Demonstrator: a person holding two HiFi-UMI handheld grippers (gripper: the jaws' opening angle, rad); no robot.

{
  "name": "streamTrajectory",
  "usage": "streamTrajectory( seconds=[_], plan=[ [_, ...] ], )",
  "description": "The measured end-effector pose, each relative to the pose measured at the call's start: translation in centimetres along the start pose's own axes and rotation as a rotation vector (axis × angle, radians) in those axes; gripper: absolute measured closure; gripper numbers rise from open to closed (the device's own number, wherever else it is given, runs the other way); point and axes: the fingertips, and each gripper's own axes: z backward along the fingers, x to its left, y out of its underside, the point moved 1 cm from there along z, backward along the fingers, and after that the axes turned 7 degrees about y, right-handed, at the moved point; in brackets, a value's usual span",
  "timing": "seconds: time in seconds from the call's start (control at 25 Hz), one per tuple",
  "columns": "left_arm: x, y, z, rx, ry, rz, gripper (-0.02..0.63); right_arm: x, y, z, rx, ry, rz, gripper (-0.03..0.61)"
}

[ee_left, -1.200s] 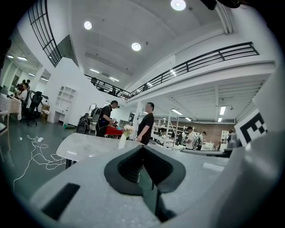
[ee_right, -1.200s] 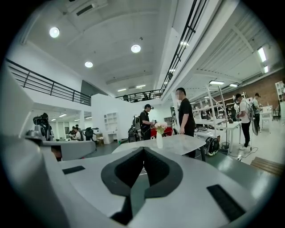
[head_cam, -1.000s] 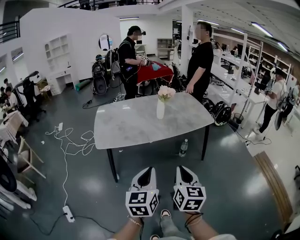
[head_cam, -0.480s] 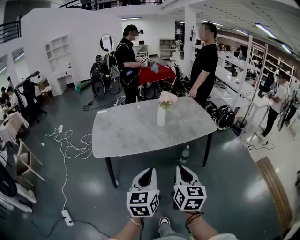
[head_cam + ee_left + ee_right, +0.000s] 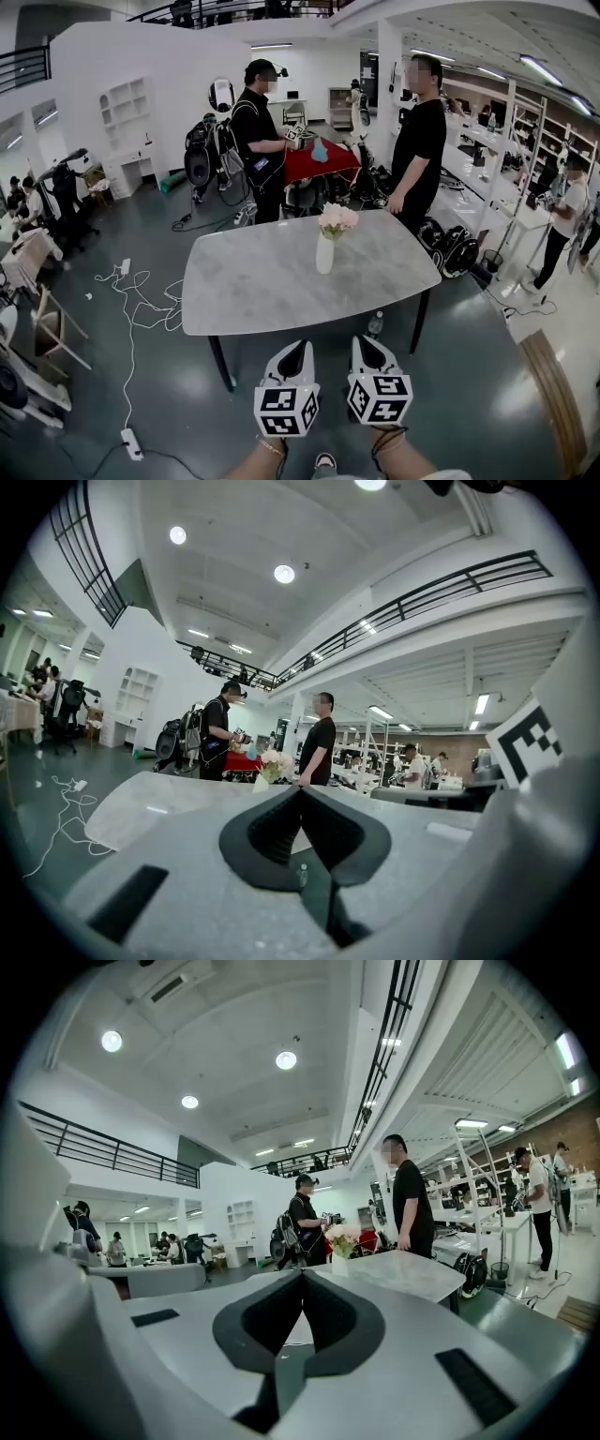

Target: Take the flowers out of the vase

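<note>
A: Both grippers sit low in the head view, side by side, short of the near edge of the table (image 5: 253, 281). The left gripper (image 5: 300, 347) has its jaws pressed together, with nothing between them.

B: Same on the right gripper (image 5: 362, 342): jaws together, empty.

A: And the flowers (image 5: 337, 219)? A pale pink bunch, upright in the white vase (image 5: 324, 254). The vase stands on the grey table top, toward the far side and a little right of the middle, well apart from both grippers.

B: The near half of the table top lies between them and the vase. Both gripper views look across it, with the bunch small in the distance.

A: Watch the far right corner. A person in black (image 5: 422, 141) stands just behind it, one hand hanging near the table edge, close to the vase.

B: Further back a second person (image 5: 258, 131), with a cap and a backpack, stands at a red-covered stand (image 5: 323, 159).

A: Down on the floor there's a bottle (image 5: 375, 324) under the table by the right-hand leg. White cable (image 5: 141, 295) loops to the left of the table and runs toward a power strip (image 5: 131, 443).

B: A wooden chair (image 5: 56, 323) at the left edge too, clear of the table.
</note>
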Motion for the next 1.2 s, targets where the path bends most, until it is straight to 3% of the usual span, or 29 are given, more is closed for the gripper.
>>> streamTrajectory(
  seconds=[1.2],
  plan=[
    [1.1, 1.5, -12.2, 0.047, -0.025, -0.011, 0.606, -7.5, -0.5, -9.9, 0.027, -0.021, -0.025, 0.574]
  ],
)
